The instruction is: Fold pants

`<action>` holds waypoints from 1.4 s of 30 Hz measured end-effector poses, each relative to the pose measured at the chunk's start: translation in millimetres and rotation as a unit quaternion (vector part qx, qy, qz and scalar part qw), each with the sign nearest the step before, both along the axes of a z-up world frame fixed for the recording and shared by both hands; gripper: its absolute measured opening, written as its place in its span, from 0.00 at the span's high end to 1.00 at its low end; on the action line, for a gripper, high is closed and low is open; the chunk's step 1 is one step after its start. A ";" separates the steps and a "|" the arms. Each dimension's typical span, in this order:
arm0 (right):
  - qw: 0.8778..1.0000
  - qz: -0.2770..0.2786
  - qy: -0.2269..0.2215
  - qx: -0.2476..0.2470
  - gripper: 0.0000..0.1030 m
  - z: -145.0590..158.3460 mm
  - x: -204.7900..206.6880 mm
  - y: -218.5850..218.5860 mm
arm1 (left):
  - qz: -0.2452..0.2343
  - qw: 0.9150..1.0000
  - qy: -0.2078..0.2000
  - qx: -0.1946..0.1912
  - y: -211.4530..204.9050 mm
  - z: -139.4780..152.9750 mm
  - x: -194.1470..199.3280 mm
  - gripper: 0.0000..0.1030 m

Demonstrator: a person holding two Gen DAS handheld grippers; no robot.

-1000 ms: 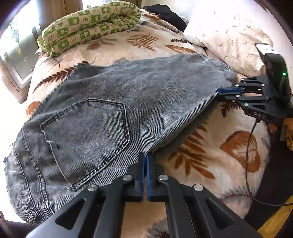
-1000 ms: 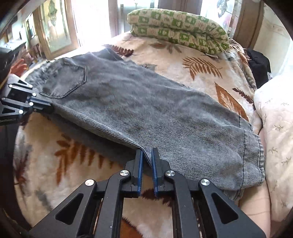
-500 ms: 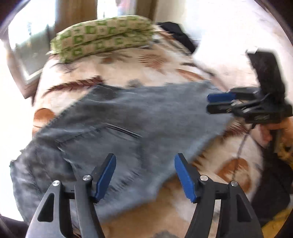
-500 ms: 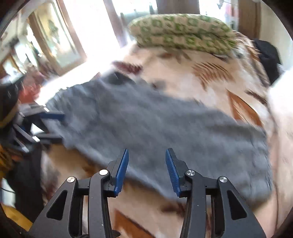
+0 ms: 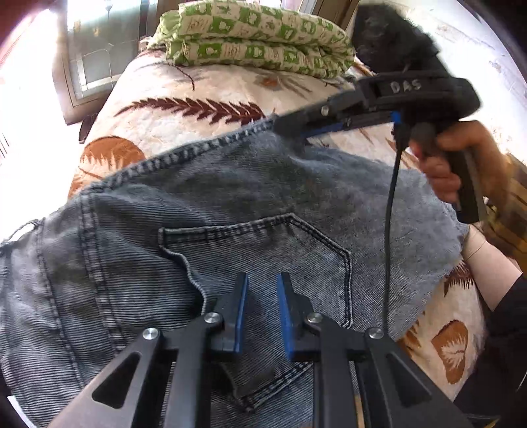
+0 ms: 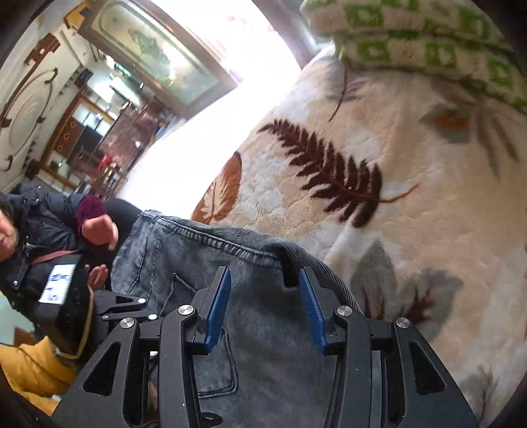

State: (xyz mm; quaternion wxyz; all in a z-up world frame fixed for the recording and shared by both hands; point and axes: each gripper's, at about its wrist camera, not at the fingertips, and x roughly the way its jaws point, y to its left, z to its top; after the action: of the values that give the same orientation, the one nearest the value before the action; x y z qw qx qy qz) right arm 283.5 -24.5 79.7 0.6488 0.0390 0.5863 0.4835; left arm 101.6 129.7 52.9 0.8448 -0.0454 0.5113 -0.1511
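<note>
Grey, faded corduroy-ribbed denim pants (image 5: pixel 204 210) lie spread over the cream fleece blanket printed with brown fern and leaf shapes (image 5: pixel 204 95), seat side up, with the stitched back pocket (image 5: pixel 263 263) facing your left wrist camera.

Your left gripper (image 5: pixel 260 289) tilts steeply down over that pocket. Its blue-padded fingers (image 5: pixel 239 316) stand a narrow gap apart, having just been closing, and the pads hover above the cloth without pinching any of it.

Your right gripper (image 6: pixel 263 280) also slopes downward, at the top seamed edge of the pants (image 6: pixel 230 243). Its blue pads (image 6: pixel 217 306) stand moderately apart and have just been opening a little further; denim lies beneath and between them, and a dark fold rises beside the right-hand pad, but neither pad presses on it. Seen from the left wrist, this gripper (image 5: pixel 290 128) reaches in from the right with its tips over the seamed edge, and your right hand (image 5: pixel 457 158) is wrapped around the pistol handle, a black cable (image 5: pixel 390 210) hanging below it.

Behind the pants, a folded green-and-cream checked quilt (image 5: pixel 257 36) sits at the far end of the bed, with a black fuzzy garment (image 5: pixel 392 29) just beside it.
</note>
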 end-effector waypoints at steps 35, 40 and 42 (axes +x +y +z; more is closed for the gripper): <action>0.970 -0.233 -0.024 -0.068 0.70 -18.0 -175.3 -155.6 | 0.046 0.993 -0.002 0.105 19.7 14.7 -50.5 0.70; 0.941 -0.314 -0.046 -0.114 0.65 8.6 -178.8 -220.4 | 0.021 0.994 -0.028 0.100 -15.1 37.2 -51.1 0.70; 0.919 -0.362 -0.054 -0.149 0.62 17.6 -175.5 -253.2 | -0.001 0.995 -0.025 0.092 -34.3 37.4 -47.8 0.68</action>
State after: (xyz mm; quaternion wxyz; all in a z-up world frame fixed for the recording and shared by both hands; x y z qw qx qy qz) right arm 108.0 -277.7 97.3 0.8084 0.1258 0.5616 0.1240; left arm 53.8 95.4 90.3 0.8579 0.0365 0.5017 -0.1052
